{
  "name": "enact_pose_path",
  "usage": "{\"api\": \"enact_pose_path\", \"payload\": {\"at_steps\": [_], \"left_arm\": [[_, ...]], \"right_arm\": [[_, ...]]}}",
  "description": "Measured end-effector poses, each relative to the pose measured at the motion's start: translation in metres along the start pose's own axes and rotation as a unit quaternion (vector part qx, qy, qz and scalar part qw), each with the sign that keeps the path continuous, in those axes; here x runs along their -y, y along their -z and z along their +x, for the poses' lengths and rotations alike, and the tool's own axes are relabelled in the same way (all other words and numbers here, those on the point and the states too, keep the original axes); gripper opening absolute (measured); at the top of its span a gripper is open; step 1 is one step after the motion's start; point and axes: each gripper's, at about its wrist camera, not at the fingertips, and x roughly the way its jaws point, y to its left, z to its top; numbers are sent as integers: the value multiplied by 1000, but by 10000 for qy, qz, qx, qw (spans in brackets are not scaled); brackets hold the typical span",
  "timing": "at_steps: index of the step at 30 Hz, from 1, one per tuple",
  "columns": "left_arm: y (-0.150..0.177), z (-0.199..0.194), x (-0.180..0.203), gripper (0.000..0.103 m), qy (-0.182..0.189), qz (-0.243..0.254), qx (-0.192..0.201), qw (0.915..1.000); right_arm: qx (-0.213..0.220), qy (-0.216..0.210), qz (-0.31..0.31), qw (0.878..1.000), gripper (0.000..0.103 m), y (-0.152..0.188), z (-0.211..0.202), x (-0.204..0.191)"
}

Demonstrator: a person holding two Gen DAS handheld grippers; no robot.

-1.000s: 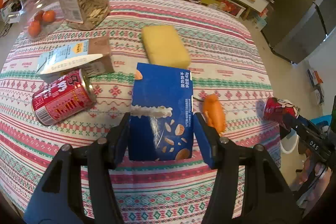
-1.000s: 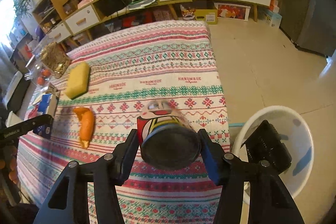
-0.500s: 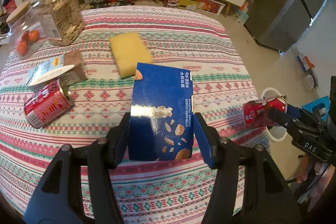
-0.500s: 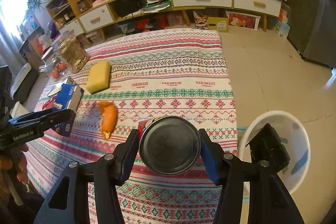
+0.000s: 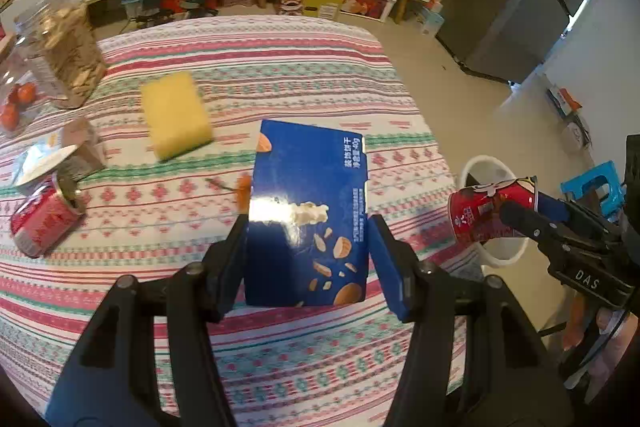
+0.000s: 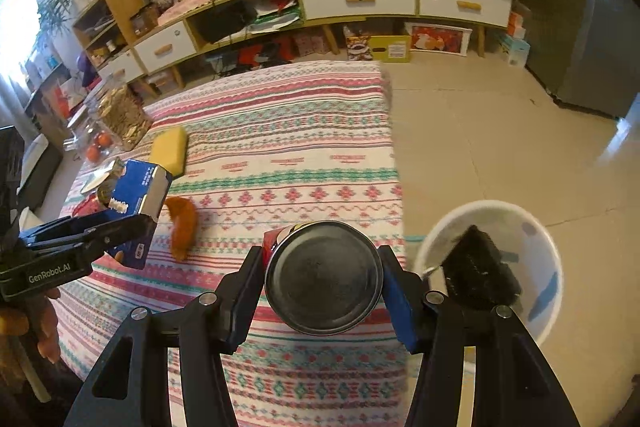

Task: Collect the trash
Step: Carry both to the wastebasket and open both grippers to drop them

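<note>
Gripping a blue snack box (image 5: pixel 308 215) held above the striped tablecloth (image 5: pixel 260 67), left gripper (image 5: pixel 306 259) shows "GenRobot.AI" on its body in the right wrist view; the box's Chinese print ends "40g". Right gripper (image 6: pixel 323 279), marked "DAS", clamps a red can (image 6: pixel 324 277) near the table's right edge, beside the white bin (image 6: pixel 536 227). Second red can (image 5: pixel 42 219) lies far left; yellow sponge (image 5: pixel 176 115) farther back.
</note>
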Motion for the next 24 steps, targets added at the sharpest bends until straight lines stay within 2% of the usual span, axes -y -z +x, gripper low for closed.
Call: {"api": "enact_pose_path", "payload": {"at_steps": [13, 24], "left_arm": [[7, 23, 73, 60, 301, 461, -51, 9985], [19, 47, 126, 60, 517, 736, -195, 9958]], "right_arm": [[48, 477, 435, 9979, 57, 19, -30, 75], [-137, 914, 1157, 9890, 57, 45, -36, 152]]}}
